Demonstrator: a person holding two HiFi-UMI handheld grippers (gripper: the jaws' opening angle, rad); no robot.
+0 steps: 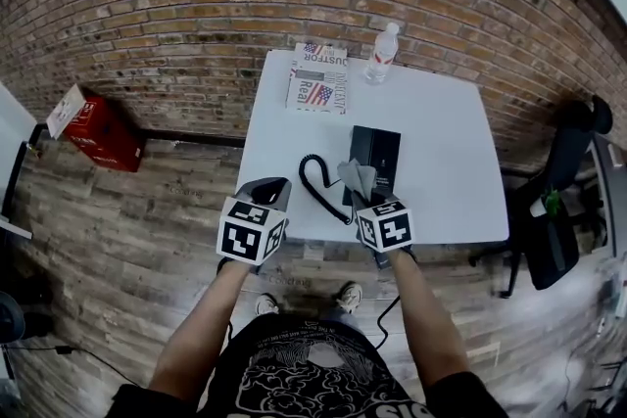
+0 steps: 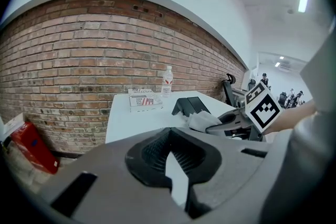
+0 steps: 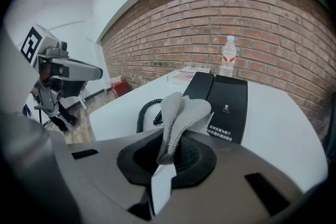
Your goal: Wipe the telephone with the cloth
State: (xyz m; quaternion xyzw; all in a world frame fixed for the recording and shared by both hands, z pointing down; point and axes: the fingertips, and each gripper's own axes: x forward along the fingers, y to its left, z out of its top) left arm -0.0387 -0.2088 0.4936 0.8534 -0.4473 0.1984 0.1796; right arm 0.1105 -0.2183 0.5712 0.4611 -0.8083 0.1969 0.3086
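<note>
Between our right gripper's [image 3: 164, 168] jaws: the grey cloth [image 3: 181, 113], pinched tight.
Just ahead of that gripper we see the black telephone [image 3: 224, 105] on the white table [image 3: 283, 128], its coiled cord [image 3: 147, 113] to the left. Our left gripper [image 2: 176, 168] hangs alongside, jaws pressed together on nothing. Farthest off stands a water bottle [image 3: 227, 57].

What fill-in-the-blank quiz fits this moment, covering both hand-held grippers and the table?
1. The cloth is pinched in the ____ hand-held gripper.
2. The left hand-held gripper is shut and holds ____.
3. In the head view, the cord coils on the ____ side of the phone.
4. The bottle stands on the table by the ____ wall.
Missing: right; nothing; left; brick.
</note>
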